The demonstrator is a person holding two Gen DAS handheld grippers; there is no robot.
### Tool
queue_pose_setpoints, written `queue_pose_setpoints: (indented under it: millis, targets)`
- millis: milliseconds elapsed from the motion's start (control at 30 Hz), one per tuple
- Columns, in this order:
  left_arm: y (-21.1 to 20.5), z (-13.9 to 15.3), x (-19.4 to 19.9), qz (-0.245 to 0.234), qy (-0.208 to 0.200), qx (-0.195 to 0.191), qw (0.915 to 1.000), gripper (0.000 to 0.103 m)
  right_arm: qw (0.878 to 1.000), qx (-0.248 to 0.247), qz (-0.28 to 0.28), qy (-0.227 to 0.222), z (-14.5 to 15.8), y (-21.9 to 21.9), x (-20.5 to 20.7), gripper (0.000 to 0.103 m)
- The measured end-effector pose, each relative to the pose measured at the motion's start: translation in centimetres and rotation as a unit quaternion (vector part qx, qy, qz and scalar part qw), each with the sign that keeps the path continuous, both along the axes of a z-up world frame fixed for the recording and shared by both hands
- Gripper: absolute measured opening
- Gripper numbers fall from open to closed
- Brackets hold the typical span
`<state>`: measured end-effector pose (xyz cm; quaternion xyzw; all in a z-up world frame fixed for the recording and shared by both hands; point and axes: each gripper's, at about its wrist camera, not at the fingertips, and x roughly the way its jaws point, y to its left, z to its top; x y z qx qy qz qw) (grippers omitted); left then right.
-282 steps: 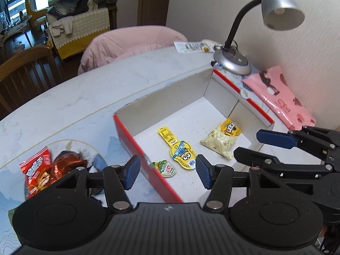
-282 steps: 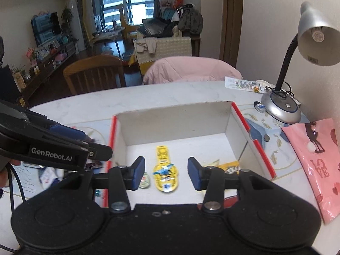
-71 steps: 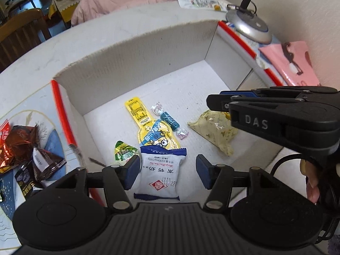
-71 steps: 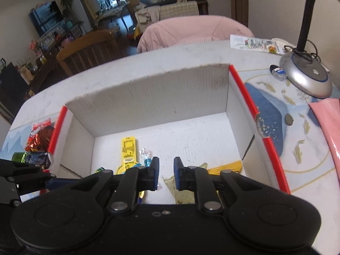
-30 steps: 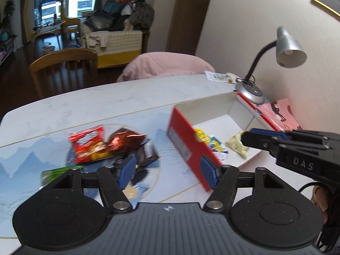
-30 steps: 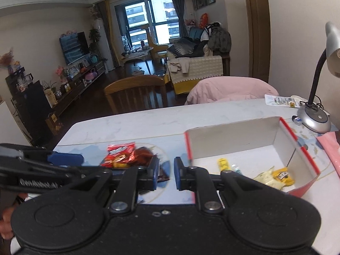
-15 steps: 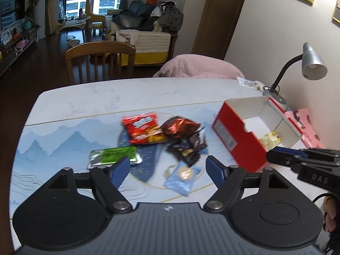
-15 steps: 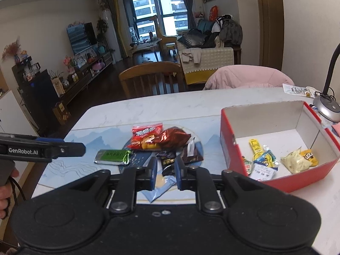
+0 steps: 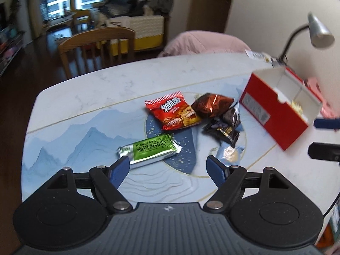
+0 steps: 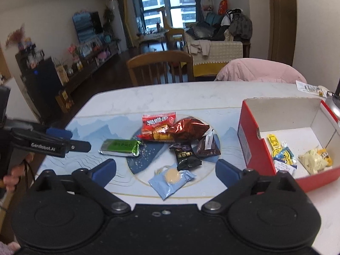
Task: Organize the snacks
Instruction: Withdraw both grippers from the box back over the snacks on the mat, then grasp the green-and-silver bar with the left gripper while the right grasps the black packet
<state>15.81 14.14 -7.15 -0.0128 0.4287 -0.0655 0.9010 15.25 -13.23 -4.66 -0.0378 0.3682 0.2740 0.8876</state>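
Both claws had left the box [image 10: 248,140] and come back over the loose snacks, so more picking was likely next. The right claw [image 10: 165,169] was opening wide, with nothing between its jaws. The left claw [image 9: 167,169] was spread and empty too. The green bar [image 9: 148,148] lay just past it on the table [image 9: 89,89]. The left view was blurry, and the box was cut off there.

The pale marble-look worktop [image 10: 170,97] is carrying loose foil snack packets [image 10: 170,131], a green wrapped bar [image 10: 120,146], what looks like a pale blue sachet [image 10: 172,180] and a red cardboard box [image 10: 250,146].
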Motion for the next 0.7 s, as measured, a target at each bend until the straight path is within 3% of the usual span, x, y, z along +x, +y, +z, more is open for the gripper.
queue_pose_setpoints:
  millis: [200, 333, 500, 700]
  targets:
    - [0.7, -2.0, 3.9, -0.076, 0.021, 0.017, 0.9968, 0.079, 1.0, -0.025, -0.008, 0.0, -1.4, 1.2, 1.9, 0.103]
    - [0.9, -3.5, 6.2, -0.106, 0.042, 0.022, 0.9933, 0.079, 0.999, -0.042, -0.011, -0.028, -3.1, 2.0, 2.9, 0.103]
    - [0.9, -5.2, 8.0, -0.137, 0.065, 0.032, 0.9879, 0.079, 0.997, -0.058, 0.038, 0.019, -5.2, 4.0, 5.5, 0.102]
    - [0.7, -7.3, 9.6, -0.164, 0.087, 0.055, 0.981, 0.079, 0.994, -0.077, 0.055, 0.051, -7.4, 5.8, 8.8, 0.097]
